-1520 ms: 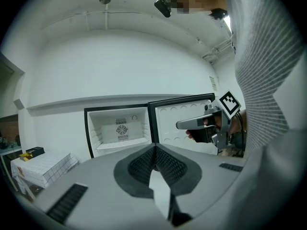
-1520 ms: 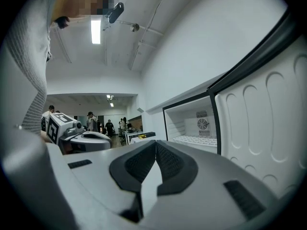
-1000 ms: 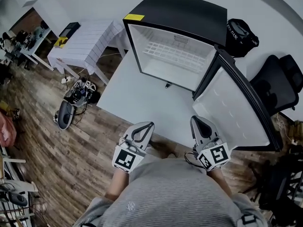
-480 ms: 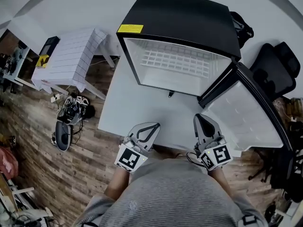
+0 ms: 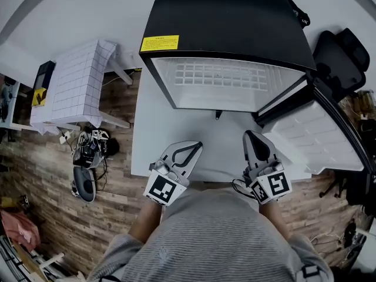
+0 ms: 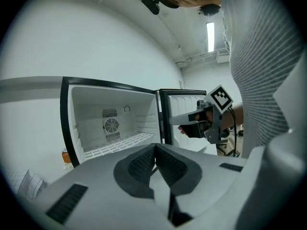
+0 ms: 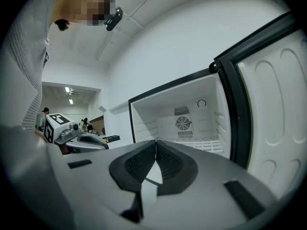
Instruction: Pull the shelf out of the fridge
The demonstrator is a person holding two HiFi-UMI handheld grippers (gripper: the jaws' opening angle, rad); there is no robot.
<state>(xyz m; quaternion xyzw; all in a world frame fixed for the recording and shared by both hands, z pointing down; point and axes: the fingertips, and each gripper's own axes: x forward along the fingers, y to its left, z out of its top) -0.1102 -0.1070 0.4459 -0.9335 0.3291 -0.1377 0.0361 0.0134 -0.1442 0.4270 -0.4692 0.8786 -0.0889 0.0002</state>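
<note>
A small black fridge point(image 5: 229, 22) stands on a white table point(image 5: 158, 128) with its door point(image 5: 320, 140) swung open to the right. Inside lies a white wire shelf point(image 5: 223, 76), seen also in the left gripper view point(image 6: 117, 145) and the right gripper view point(image 7: 204, 143). My left gripper point(image 5: 197, 146) is shut and empty, over the table's near edge, short of the fridge. My right gripper point(image 5: 249, 137) is shut and empty too, in front of the fridge's right side near the door. Both point toward the open fridge.
A white gridded cloth covers a small table point(image 5: 76, 81) to the left, with a black device point(image 5: 41, 84) on it. Cables and gear point(image 5: 88, 151) lie on the wooden floor. A black chair point(image 5: 341, 54) stands at the right behind the door.
Both grippers and the head have moved toward the fridge; it now fills more of the view and sits squarer ahead. Both grippers stayed shut.
</note>
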